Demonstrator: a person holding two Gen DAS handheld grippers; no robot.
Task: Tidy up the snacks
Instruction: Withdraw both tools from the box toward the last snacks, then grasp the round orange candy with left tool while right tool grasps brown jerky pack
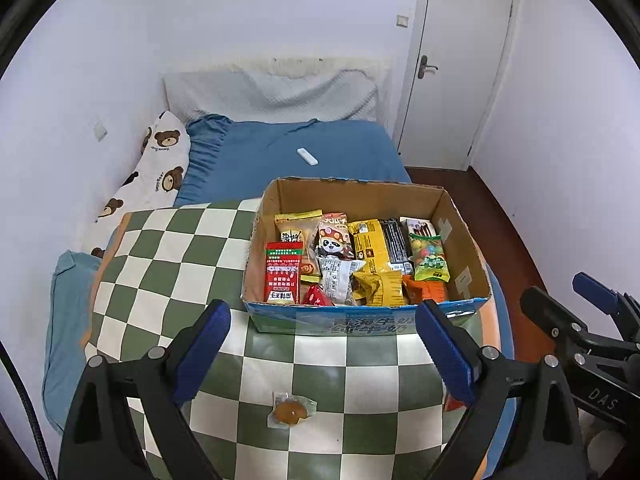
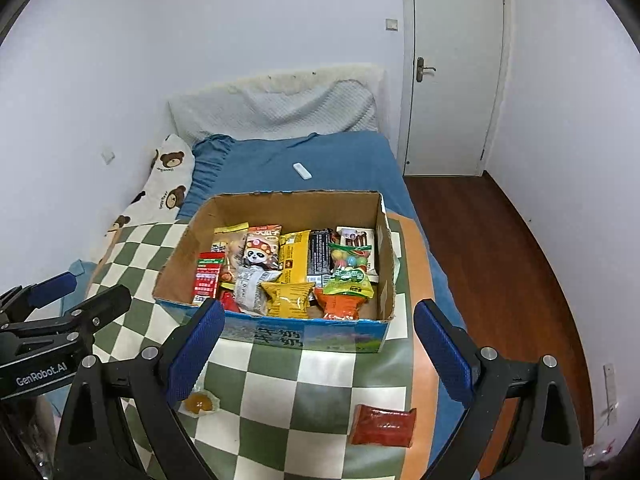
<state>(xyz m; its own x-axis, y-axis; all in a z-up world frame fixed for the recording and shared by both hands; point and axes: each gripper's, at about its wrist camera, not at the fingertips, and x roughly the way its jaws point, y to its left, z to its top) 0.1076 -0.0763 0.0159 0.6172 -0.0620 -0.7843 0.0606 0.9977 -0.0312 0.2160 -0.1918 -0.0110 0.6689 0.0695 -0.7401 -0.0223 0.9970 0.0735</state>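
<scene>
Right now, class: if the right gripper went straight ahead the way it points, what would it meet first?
Probably the near wall of the cardboard box. The right gripper is open and empty, aimed there over the checked cloth; depth is uncertain.

White walls (image 1: 280,8), closed white door (image 2: 452,80), wooden floor (image 2: 500,248), blue bed (image 1: 304,148)

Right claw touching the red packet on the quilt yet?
Apart. The right wrist view shows the right claw open, with bare checkered quilt between both fingers and the red packet.
</scene>
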